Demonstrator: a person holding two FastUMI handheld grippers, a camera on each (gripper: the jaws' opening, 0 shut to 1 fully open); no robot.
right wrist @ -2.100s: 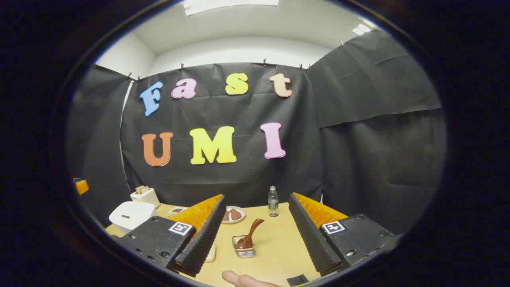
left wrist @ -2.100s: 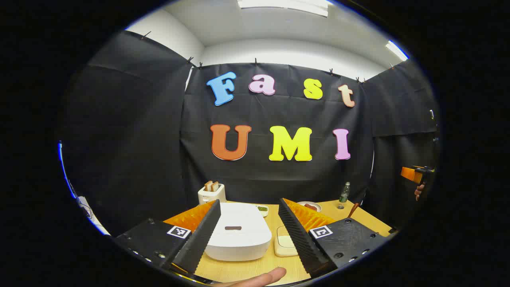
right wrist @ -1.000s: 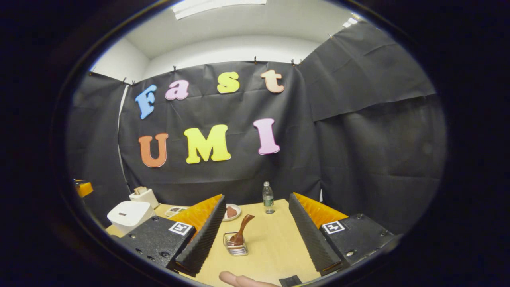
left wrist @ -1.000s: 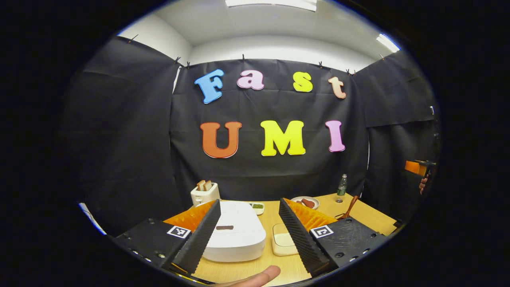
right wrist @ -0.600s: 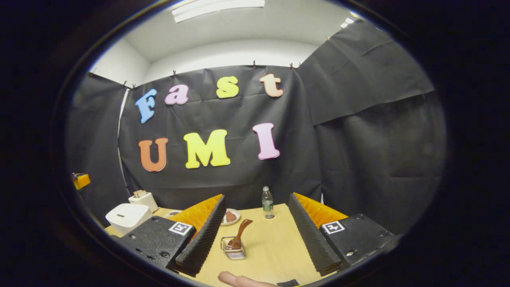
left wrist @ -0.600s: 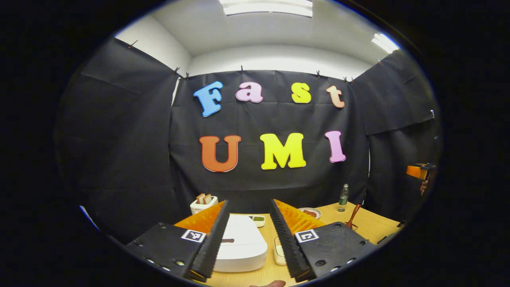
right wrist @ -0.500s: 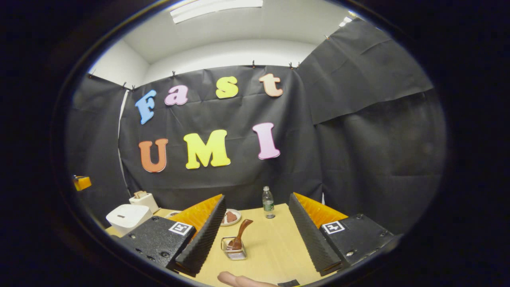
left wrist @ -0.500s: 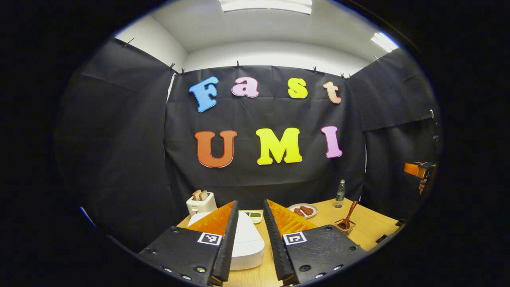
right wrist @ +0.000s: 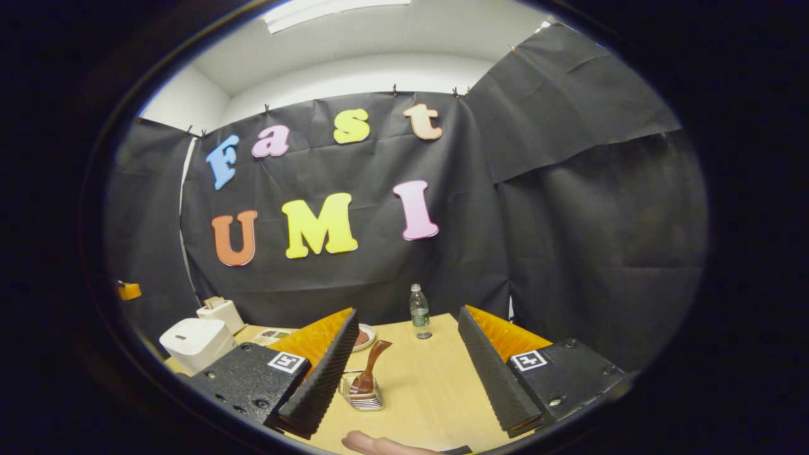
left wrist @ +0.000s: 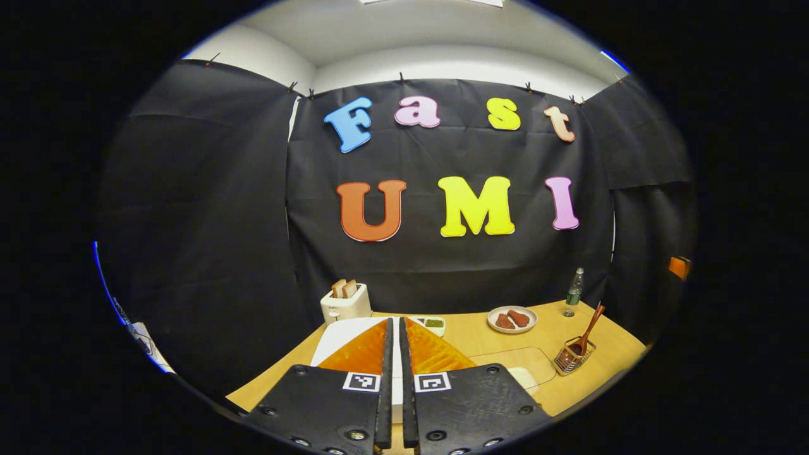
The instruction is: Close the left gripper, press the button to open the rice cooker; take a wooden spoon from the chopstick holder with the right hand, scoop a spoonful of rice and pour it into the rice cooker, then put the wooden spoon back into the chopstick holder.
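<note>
My left gripper (left wrist: 394,322) is shut with nothing between its fingers, and hangs just above and in front of the white rice cooker (left wrist: 341,336), whose lid is down. Most of the cooker is hidden behind the fingers. In the left gripper view a wooden spoon (left wrist: 588,327) stands in a wire chopstick holder (left wrist: 571,359) at the right. A shallow pale rice container (left wrist: 519,370) lies between the cooker and the holder. My right gripper (right wrist: 407,315) stands open above the table, with the spoon (right wrist: 370,365) and holder (right wrist: 360,397) just ahead, close to its left finger.
At the back of the wooden table (left wrist: 480,338) are a toaster (left wrist: 346,304) with bread, a small green-filled dish (left wrist: 433,323), a plate (left wrist: 512,327) of meat and a water bottle (left wrist: 574,292). A person's fingertip (right wrist: 373,443) shows at the bottom of the right gripper view.
The left gripper's fingers have come together from wide open to shut. The right gripper has drifted a little, so the holder and spoon now sit nearer its left finger.
</note>
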